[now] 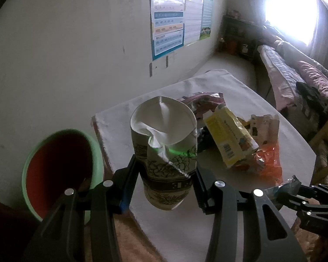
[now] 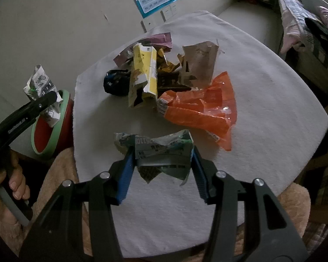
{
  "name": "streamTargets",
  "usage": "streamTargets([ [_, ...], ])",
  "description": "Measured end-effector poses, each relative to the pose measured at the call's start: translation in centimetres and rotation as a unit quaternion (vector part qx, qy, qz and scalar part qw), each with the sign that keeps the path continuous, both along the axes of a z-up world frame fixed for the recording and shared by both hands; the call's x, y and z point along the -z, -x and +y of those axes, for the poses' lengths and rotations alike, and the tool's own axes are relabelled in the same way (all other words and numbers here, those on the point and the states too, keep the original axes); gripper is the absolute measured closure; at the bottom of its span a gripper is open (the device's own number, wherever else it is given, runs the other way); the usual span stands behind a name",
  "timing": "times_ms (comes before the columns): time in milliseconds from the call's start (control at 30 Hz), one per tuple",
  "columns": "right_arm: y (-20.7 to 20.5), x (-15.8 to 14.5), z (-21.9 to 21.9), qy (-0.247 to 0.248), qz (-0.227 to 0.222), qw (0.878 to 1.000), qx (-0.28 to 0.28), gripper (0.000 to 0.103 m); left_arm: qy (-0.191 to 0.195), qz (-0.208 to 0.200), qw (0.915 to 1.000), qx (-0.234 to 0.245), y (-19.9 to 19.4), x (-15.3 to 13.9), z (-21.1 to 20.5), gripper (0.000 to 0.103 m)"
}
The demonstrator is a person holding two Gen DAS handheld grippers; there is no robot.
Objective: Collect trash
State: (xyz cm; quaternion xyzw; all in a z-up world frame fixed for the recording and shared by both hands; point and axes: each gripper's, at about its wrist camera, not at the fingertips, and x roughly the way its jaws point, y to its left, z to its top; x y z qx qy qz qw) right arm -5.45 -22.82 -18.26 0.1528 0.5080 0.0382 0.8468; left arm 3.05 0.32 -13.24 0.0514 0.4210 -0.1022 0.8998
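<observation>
Your left gripper (image 1: 167, 174) is squeezing a crushed paper cup (image 1: 164, 144) with a flower print, and the cup hangs in the air just beside the green bin (image 1: 32, 170), not over its red inside yet. If you let go now, the cup can hit the green rim or drop onto the table (image 2: 262, 100) or down past its edge. The cup is soft and bent, so it can also slip out if you tip it too fast. Your right gripper (image 2: 163, 159) is pinching a crumpled grey-green wrapper (image 2: 159, 150) above the white table. It is thin, and only its middle is pinched, so it can tear or slide free on the way. The bin sits far to the left, so your two arms may bump when you bring the wrapper over. More trash waits on the table: a yellow carton (image 2: 145, 72), an orange bag (image 2: 201, 107) and a brown torn bag (image 2: 200, 65).
</observation>
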Motion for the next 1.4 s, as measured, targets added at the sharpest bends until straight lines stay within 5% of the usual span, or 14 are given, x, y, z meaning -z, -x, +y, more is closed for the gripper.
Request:
streamTargets([
  [467, -0.9, -0.1, 1.2, 0.006, 0.004, 1.000, -0.016, 0.054, 0.003, 0.005, 0.9997, -0.022, -0.4, 0.4, 1.8, 0.059],
  [1400, -4.8, -5.6, 9.0, 0.038, -0.061, 0.994, -0.084, 0.054, -0.003, -0.014, 0.9955, -0.094, 0.3, 0.1, 9.4, 0.059],
])
